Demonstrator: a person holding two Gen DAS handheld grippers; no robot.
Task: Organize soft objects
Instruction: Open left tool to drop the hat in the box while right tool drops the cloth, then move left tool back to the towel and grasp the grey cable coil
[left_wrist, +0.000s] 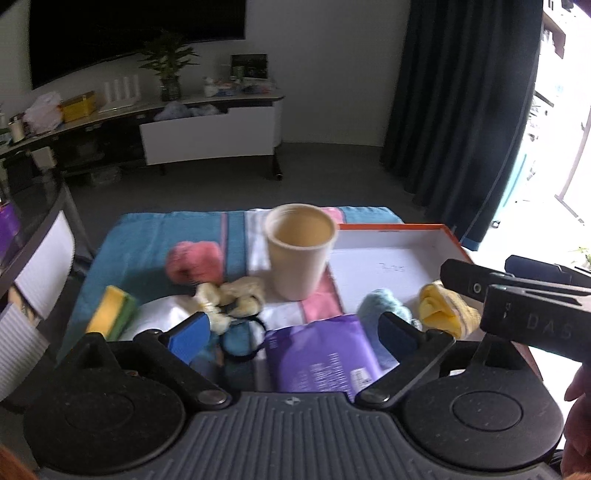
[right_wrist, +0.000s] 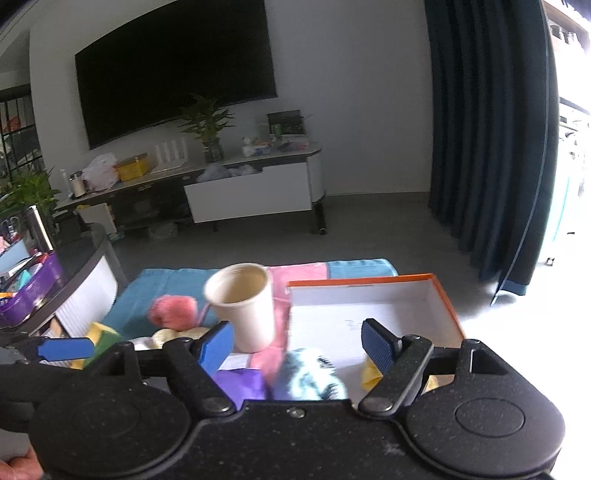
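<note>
Soft items lie on a striped towel (left_wrist: 155, 236): a pink pompom (left_wrist: 194, 260), a cream plush (left_wrist: 232, 297), a yellow-green sponge (left_wrist: 110, 312) and a blue puff with a black hair tie (left_wrist: 240, 339). A light blue yarn ball (left_wrist: 384, 306) and a yellow cloth (left_wrist: 443, 308) lie in the orange-rimmed white box (left_wrist: 399, 258). My left gripper (left_wrist: 293, 332) is open and empty above a purple packet (left_wrist: 321, 354). My right gripper (right_wrist: 299, 345) is open and empty above the yarn ball (right_wrist: 310, 374), near the box (right_wrist: 369, 299).
A beige cup (left_wrist: 301, 251) stands upright at the towel's middle, beside the box; it also shows in the right wrist view (right_wrist: 243, 302). The right gripper's body (left_wrist: 524, 306) crosses the left view's right side. A glass side table (right_wrist: 44, 280) stands at left.
</note>
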